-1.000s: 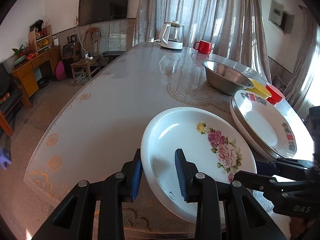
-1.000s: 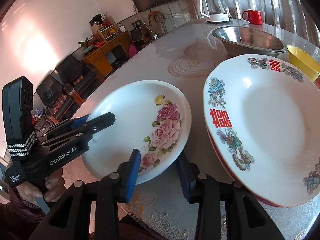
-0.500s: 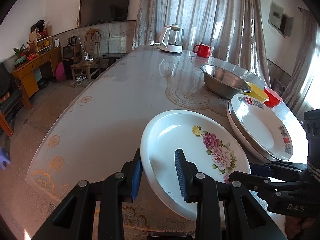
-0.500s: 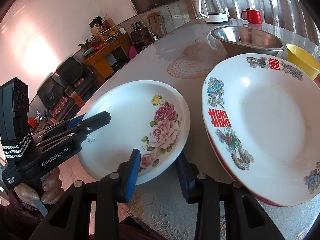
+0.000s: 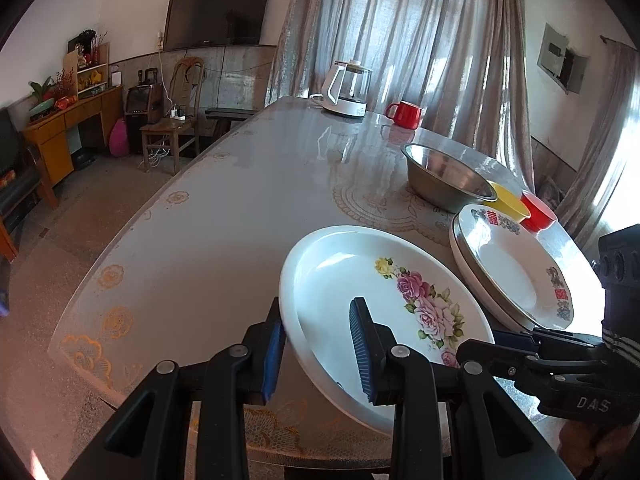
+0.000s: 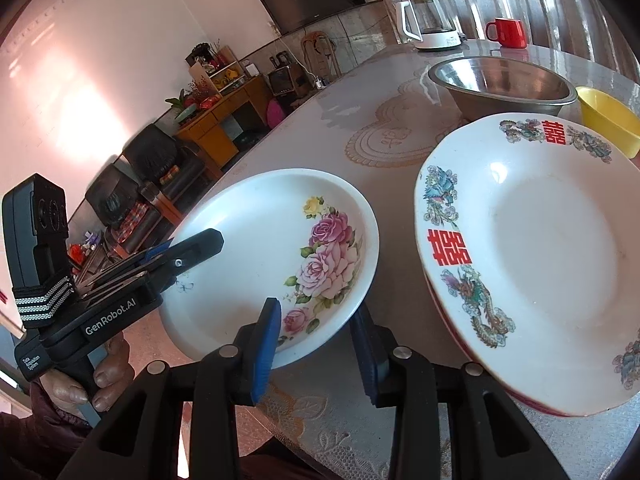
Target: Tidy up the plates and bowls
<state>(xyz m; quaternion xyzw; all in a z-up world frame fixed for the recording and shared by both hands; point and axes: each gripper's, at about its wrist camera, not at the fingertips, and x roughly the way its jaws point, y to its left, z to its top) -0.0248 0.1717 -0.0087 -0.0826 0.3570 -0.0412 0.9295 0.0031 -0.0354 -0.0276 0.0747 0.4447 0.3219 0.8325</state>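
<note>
Left wrist view: beyond both grippers runs a long glossy table (image 5: 240,208). Ahead and to the right of the left gripper (image 5: 316,348) lie a stack of plates (image 5: 516,276) with red characters on the rim, a steel bowl (image 5: 444,176), a yellow bowl (image 5: 508,202) and a red bowl (image 5: 538,212); a kettle (image 5: 346,88) and a red mug (image 5: 404,114) stand at the far end.

Closest in is the rose plate (image 5: 384,304), white with pink flowers, and it is the item in hand. The left gripper's two blue pads pinch its near left rim, one outside and one inside the dish, with the jaws closed to a narrow gap on the rim. The right gripper (image 6: 316,352) grips the plate's near right rim the same way; in the right wrist view one pad sits over the painted roses and the other is tucked under the edge. The stack of plates (image 6: 540,248) is just to the right of this gripper, close to the rose plate but not touching it.

Compared with a second ago, the rose plate sits a little further from the table's near edge in the left view and appears tilted up, its near side lifted. Both grips look unchanged. That suggests the plate is being carried by two hands, probably toward the stack, and it has not yet been placed there.
</note>
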